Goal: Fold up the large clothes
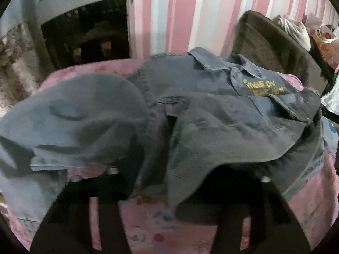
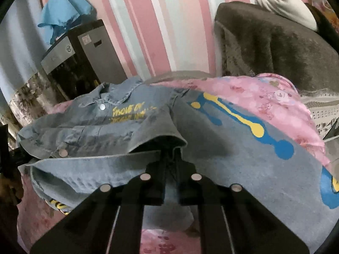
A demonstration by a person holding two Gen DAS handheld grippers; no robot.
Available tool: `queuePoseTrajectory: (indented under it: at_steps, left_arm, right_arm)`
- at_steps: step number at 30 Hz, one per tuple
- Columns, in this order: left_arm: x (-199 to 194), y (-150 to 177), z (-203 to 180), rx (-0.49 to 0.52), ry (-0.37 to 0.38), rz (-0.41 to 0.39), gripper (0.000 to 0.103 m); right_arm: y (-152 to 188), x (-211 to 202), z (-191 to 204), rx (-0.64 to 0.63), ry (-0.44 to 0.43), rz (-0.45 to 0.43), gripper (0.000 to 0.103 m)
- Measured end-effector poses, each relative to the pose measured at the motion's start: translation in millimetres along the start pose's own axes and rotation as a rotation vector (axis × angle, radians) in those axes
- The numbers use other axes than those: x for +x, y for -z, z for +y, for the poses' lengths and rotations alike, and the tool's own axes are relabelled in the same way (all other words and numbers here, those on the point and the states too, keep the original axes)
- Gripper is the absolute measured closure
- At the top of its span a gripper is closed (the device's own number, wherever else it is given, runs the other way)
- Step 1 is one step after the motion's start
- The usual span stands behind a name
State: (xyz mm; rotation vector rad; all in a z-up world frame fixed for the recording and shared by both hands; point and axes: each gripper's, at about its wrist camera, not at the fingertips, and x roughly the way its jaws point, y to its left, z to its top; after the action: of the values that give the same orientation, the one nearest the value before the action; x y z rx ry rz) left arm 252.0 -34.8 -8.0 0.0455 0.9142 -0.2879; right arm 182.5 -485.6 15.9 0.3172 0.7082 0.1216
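A blue denim jacket [image 1: 190,80] with yellow lettering lies crumpled on a pink floral sheet [image 1: 161,228]. In the left wrist view its cloth drapes over my left gripper [image 1: 167,175] and hides the fingertips. A thick fold hangs bunched between the two fingers, and the hem beside it stands lifted off the sheet. In the right wrist view the jacket [image 2: 95,127] lies collar up, with a blue and yellow print on the panel [image 2: 243,124] to the right. My right gripper [image 2: 170,153] is shut, its tips pinching a folded denim edge.
A pink and white striped wall stands behind the bed. A dark brown chair back [image 2: 275,46] with pale cloth [image 2: 290,6] on it sits at the right. A grey cabinet [image 2: 84,59] with a blue cloth [image 2: 63,10] on top stands at the left.
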Motion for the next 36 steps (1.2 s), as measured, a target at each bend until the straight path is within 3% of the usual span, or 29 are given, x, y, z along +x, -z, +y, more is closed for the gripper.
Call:
queuePoseTrajectory:
  at_steps: [2,3,9,13,17,18,20,23,25,26,27,28,29,30,31,33,36]
  left_arm:
    - [-6.8,2.9,-1.8,-0.003,0.007,-0.014,0.089]
    - [-13.8,4.8,-4.0,0.0,-0.002,-0.034,0.093]
    - [-92.2,31.7,-11.3,0.033,0.018,-0.168,0.095]
    - [-150.2,68.9,-18.8,0.052,0.051,-0.223,0.095]
    - [-183.1,121.6,-19.6,0.041,0.083,-0.218,0.097]
    - [-188.3,136.3,-19.2,0.034,0.086,-0.216,0.097]
    - [-195.5,168.2,-19.3,0.015,0.097,-0.203,0.097]
    - [-196.7,211.2,-17.5,-0.022,0.088,-0.184,0.095]
    - [-186.1,238.0,-14.0,-0.02,0.053,-0.111,0.093]
    - [-183.3,246.6,-10.1,-0.031,0.041,-0.096,0.079]
    - [-181.8,253.6,-3.5,-0.035,0.033,-0.08,0.059]
    - [-183.2,258.5,0.5,-0.034,0.019,-0.075,0.051]
    - [-187.6,260.1,2.7,-0.029,-0.002,-0.093,0.039]
    - [-193.0,259.7,0.3,-0.015,-0.019,-0.114,0.027]
    - [-197.9,255.9,-2.3,0.01,-0.032,-0.138,0.023]
    - [-201.7,243.7,-10.5,0.046,-0.044,-0.18,0.003]
    - [-187.6,227.7,-24.9,0.084,-0.028,-0.177,0.003]
  right_arm:
    - [5.1,-23.8,4.0,-0.014,-0.004,-0.063,0.099]
    - [9.1,-39.4,7.6,-0.03,-0.01,-0.098,0.099]
    - [44.8,-139.9,22.9,-0.088,-0.051,-0.243,0.099]
    - [95.2,-205.6,31.4,-0.094,-0.073,-0.302,0.099]
    - [155.6,-247.4,32.2,-0.056,-0.079,-0.311,0.099]
    - [171.3,-255.3,31.9,-0.042,-0.074,-0.311,0.103]
    - [204.3,-271.3,32.9,-0.035,-0.023,-0.307,0.103]
    - [239.3,-270.5,27.7,-0.025,0.043,-0.244,0.103]
    - [255.1,-264.9,21.6,-0.031,0.047,-0.195,0.1]
    - [258.8,-262.3,21.4,-0.038,0.039,-0.172,0.1]
    - [258.7,-260.1,21.9,-0.05,0.049,-0.167,0.098]
    - [258.1,-259.6,26.3,-0.079,0.057,-0.171,0.094]
    - [256.7,-259.2,29.9,-0.091,0.047,-0.175,0.068]
    - [253.5,-256.4,33.6,-0.095,0.044,-0.177,0.031]
    - [249.6,-252.9,38.9,-0.102,0.033,-0.184,0.021]
    - [243.3,-244.4,49.4,-0.117,-0.002,-0.189,0.021]
    - [232.4,-218.4,63.0,-0.139,-0.009,-0.155,0.021]
